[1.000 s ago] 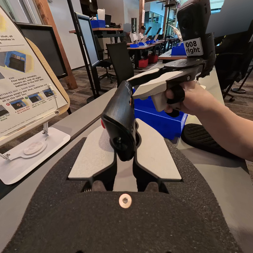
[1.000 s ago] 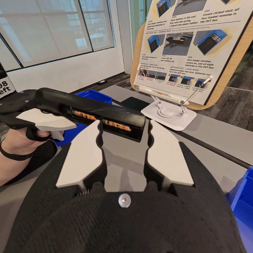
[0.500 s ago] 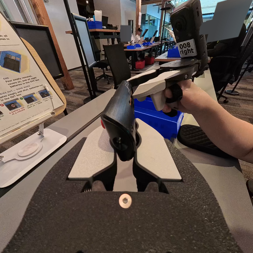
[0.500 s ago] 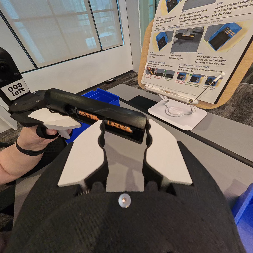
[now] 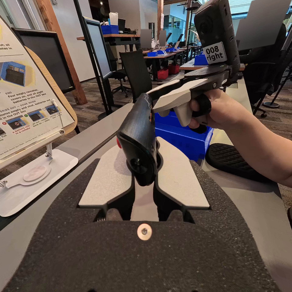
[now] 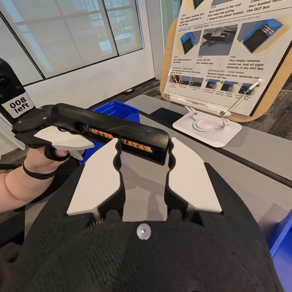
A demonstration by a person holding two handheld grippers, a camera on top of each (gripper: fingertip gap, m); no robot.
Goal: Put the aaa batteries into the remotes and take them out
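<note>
A black remote [image 5: 137, 134] is clamped by one end in my left gripper [image 5: 139, 142], which is shut on it and holds it above the grey table [image 5: 94, 135]. In the right wrist view the remote [image 6: 110, 117] lies across the frame with its cover off. Two orange AAA batteries [image 6: 101, 133] [image 6: 137, 145] sit in the open compartment. My right gripper [image 6: 143, 140] is open, one fingertip [image 6: 116, 142] in front of the end battery, the other just past the remote's free end. The right gripper also shows in the left wrist view [image 5: 151, 101], and the left gripper in the right wrist view [image 6: 85, 132].
A blue bin [image 5: 181, 134] stands on the table behind the remote, with a black pad [image 5: 229, 161] beside it. Another blue bin [image 6: 120, 110] is behind the left gripper. An instruction sheet on a white stand [image 6: 221, 63] is at the table's far edge.
Both grippers and the remote have shifted a little together. The left gripper keeps its hold. The right gripper's fingers stay astride the remote's free end, slightly closer together.
</note>
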